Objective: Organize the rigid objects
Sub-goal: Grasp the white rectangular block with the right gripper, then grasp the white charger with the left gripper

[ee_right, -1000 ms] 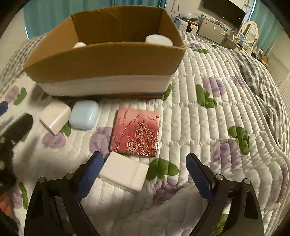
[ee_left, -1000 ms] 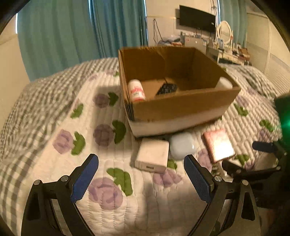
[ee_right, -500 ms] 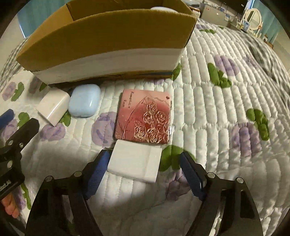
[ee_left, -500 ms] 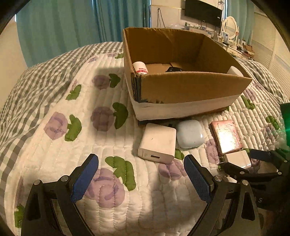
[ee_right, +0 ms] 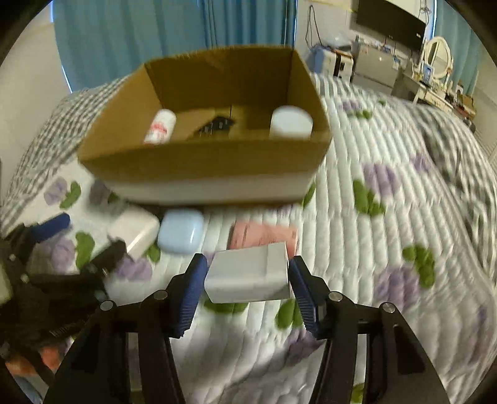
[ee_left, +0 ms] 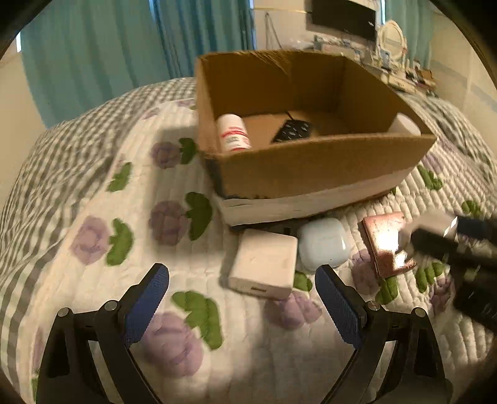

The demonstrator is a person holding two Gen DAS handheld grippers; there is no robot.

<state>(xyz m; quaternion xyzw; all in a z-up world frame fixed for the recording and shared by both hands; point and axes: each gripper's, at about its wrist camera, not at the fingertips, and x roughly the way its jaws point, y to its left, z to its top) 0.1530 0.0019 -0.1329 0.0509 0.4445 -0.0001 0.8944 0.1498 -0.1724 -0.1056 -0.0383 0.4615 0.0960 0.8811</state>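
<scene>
My right gripper (ee_right: 247, 284) is shut on a small white box (ee_right: 248, 276) and holds it above the quilt, in front of the cardboard box (ee_right: 205, 164). The cardboard box holds a white bottle with red print (ee_right: 160, 127), a dark flat item (ee_right: 216, 126) and a white jar (ee_right: 290, 122). On the quilt lie a white charger block (ee_left: 264, 264), a pale blue case (ee_left: 323, 242) and a pink rose-patterned case (ee_left: 388, 245). My left gripper (ee_left: 242, 306) is open and empty, just short of the charger block.
The objects lie on a quilted bedspread with purple flowers (ee_left: 167, 223). Teal curtains (ee_left: 93, 52) hang behind the bed. A dresser with a mirror and a wall TV (ee_right: 391, 18) stand at the far right. The right gripper shows at the right edge of the left wrist view (ee_left: 450, 242).
My right gripper closed on the small white box and lifted it off the quilt. My left gripper stayed open and tilted up slightly toward the cardboard box.
</scene>
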